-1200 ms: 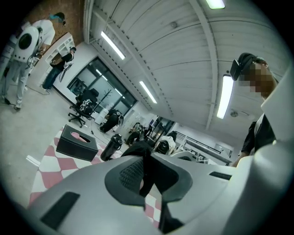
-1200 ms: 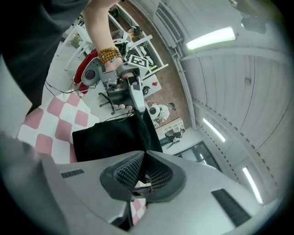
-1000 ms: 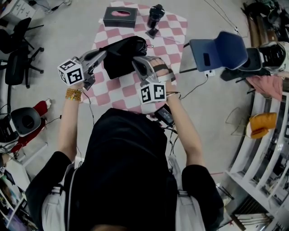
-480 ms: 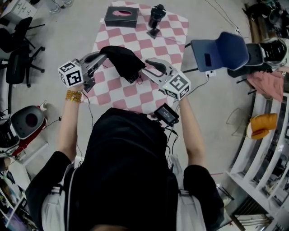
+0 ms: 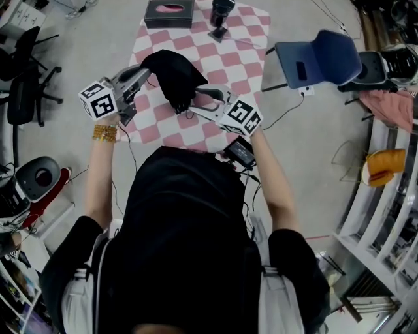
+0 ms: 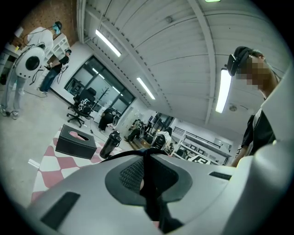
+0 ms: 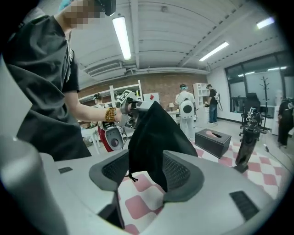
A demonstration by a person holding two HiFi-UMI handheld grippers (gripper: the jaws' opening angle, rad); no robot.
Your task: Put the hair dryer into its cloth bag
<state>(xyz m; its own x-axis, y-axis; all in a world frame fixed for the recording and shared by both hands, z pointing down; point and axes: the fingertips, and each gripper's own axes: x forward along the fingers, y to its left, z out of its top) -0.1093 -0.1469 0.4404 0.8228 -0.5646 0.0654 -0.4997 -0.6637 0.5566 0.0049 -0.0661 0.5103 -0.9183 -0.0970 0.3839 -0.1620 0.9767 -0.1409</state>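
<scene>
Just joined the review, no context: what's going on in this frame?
A person with a gripper in each hand works the black cloth bag over the checkered mat. The left gripper is shut on its edge, holding it up. The right gripper's jaws have just been opening; the bag hangs between them, unpinched. The hair dryer stands at the mat's far end, not yet bagged.

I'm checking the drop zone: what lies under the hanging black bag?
Pink-and-white checkered mat shows around and below the cloth bag; the patch directly beneath it is covered by the bag.
</scene>
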